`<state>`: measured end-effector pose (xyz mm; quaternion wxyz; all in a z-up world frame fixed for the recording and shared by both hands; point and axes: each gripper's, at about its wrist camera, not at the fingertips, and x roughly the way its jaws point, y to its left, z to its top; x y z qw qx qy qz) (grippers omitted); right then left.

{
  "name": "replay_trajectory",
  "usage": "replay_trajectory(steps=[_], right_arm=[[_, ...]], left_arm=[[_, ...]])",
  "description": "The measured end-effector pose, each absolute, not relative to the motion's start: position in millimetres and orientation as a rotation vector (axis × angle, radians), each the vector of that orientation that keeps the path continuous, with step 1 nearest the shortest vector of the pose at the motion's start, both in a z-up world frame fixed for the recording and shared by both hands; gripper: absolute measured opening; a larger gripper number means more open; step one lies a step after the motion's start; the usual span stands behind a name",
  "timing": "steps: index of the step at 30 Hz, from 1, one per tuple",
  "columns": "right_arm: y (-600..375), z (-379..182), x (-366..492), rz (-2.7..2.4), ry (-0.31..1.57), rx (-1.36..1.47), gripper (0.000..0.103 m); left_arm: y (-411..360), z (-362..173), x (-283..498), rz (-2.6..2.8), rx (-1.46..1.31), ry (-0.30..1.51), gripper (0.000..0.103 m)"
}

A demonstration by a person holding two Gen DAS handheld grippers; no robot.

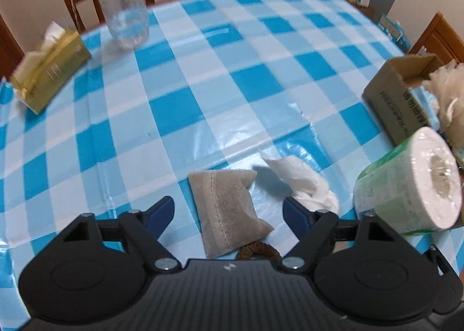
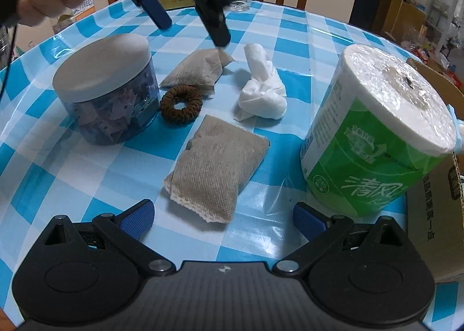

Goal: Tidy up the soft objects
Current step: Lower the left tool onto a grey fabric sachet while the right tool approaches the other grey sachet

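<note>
Two grey fabric pouches lie on the blue checked table: a far one [image 2: 197, 70] [image 1: 229, 209] and a near one [image 2: 217, 168]. A brown hair tie [image 2: 181, 103] [image 1: 258, 251] lies between them, beside a crumpled white tissue [image 2: 261, 90] [image 1: 304, 183]. My left gripper [image 1: 229, 215] is open, low over the far pouch, which lies between its fingers; it also shows in the right wrist view [image 2: 194, 32]. My right gripper [image 2: 221, 216] is open and empty, just in front of the near pouch.
A grey-lidded jar [image 2: 107, 90] stands left of the hair tie. A green-wrapped toilet roll [image 2: 374, 139] [image 1: 411, 183] stands right, next to a cardboard box [image 1: 397, 101]. A plastic bottle [image 1: 121, 3] and a yellow tissue box [image 1: 49, 70] sit at the far side. Wooden chairs surround the table.
</note>
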<state>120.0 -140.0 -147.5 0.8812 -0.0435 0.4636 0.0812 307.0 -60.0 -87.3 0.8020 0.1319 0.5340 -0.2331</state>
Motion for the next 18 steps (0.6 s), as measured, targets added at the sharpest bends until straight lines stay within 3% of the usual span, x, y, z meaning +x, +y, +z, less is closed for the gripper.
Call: replay_trajectory(steps=[5,10,18], right_arm=[[-140,-149,120,0.164,0.955,-0.085,0.103],[-140,-150,115,0.163,0.937,-0.085,0.103],[-137,-149,117,0.148,0.936,-0.077,0.103]], left_arm=[[-64,-106,323,-0.506,0.267,1.24,0.075],[-67,-118,331,-0.484,0.264,1.294,0.067],[-64,-126,334,-0.47,0.269,1.32,0.067]])
